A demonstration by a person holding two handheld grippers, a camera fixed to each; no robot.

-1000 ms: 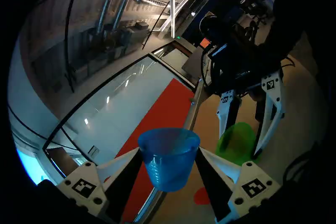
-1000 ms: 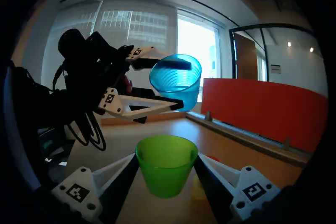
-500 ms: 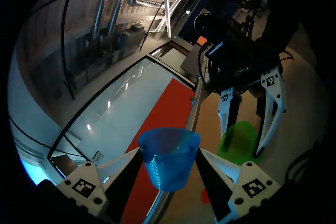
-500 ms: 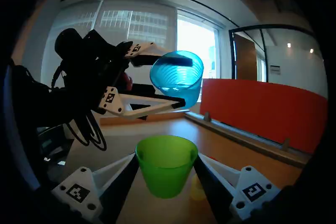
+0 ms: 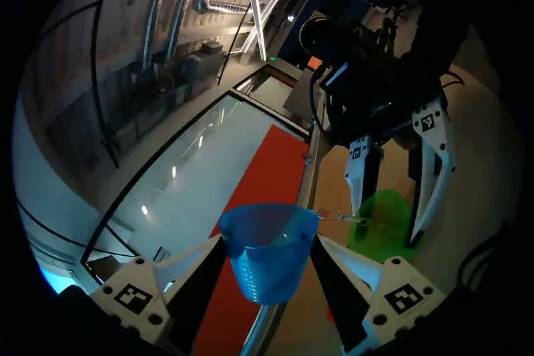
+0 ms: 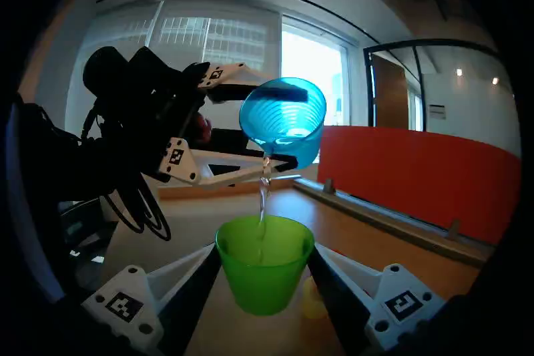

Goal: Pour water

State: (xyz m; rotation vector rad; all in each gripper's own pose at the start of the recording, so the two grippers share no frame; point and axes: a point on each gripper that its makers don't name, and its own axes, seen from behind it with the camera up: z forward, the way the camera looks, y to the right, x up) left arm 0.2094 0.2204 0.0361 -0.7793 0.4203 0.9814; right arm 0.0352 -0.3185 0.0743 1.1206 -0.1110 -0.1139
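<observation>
The wooden table (image 6: 374,249) extends below and ahead of the right gripper (image 6: 265,252). A small yellow object (image 6: 312,298) lies on it, just beneath the gripper's right finger. A metal rail (image 6: 394,220) runs along the table edge, ahead and right.

- Beyond the right tool (image 6: 265,249), a window (image 6: 310,69) glares white with daylight; the left tool (image 6: 294,130) ahead is backlit and dark.
- The left gripper view is dim; a ceiling strip light (image 5: 257,19) glints; straight lines bow at the edges.

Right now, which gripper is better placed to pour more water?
The left gripper: it holds the tilted blue cup above the green cup, water falling in; the right gripper just holds.
</observation>
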